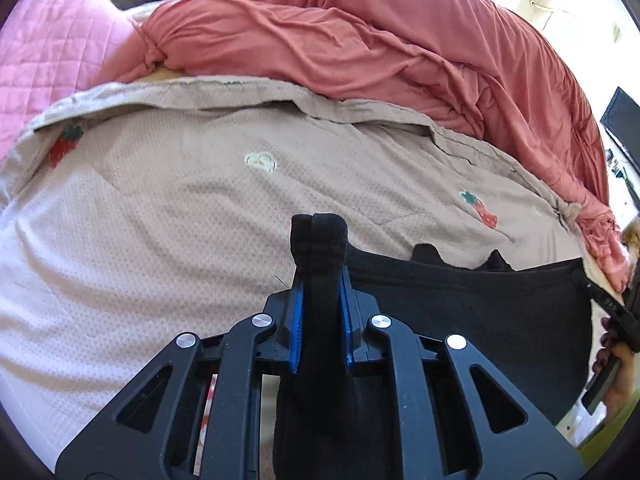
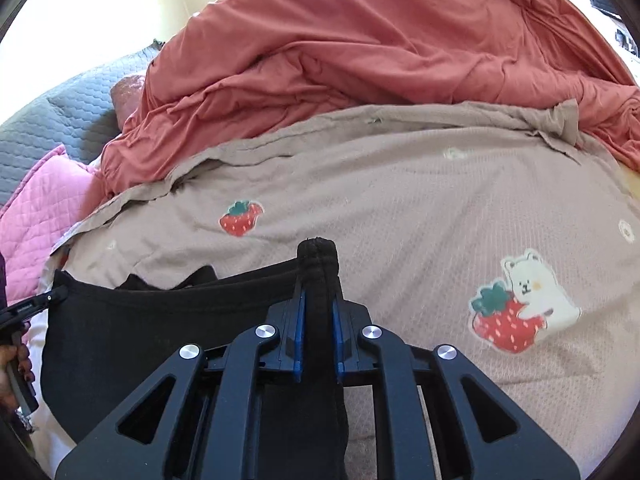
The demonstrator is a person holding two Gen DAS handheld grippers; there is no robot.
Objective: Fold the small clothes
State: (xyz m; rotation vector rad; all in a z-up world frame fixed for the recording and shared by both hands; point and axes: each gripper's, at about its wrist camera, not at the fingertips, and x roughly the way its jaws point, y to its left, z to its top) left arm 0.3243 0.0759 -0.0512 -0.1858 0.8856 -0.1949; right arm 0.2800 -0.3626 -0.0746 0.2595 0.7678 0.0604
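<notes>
Black cloth filled both of my grips: my left gripper [image 1: 320, 276] was clamped on one bunched corner of the black garment [image 1: 480, 320], and my right gripper [image 2: 318, 304] was clamped on the other. Between them the garment hung in a slack band just above the bed cover [image 1: 160, 220], the beige one with strawberries and a bear [image 2: 524, 284]. I could not tell what kind of garment it was, nor whether its lower part touched the cover.

I judged the main risk to be a slip, since each pinch held only a thick wad of hem, and a sharp tug apart could pull one corner free. Uneven lifting would also twist the band and spoil the fold line.

Beyond the garment, the cover lay flat and open, giving me good room to spread it forward. Farther back, the heaped red blanket [image 1: 360, 32] formed the limit, with a pink pillow [image 1: 52, 52] at the left and a grey quilted one [image 2: 60, 120] behind.
</notes>
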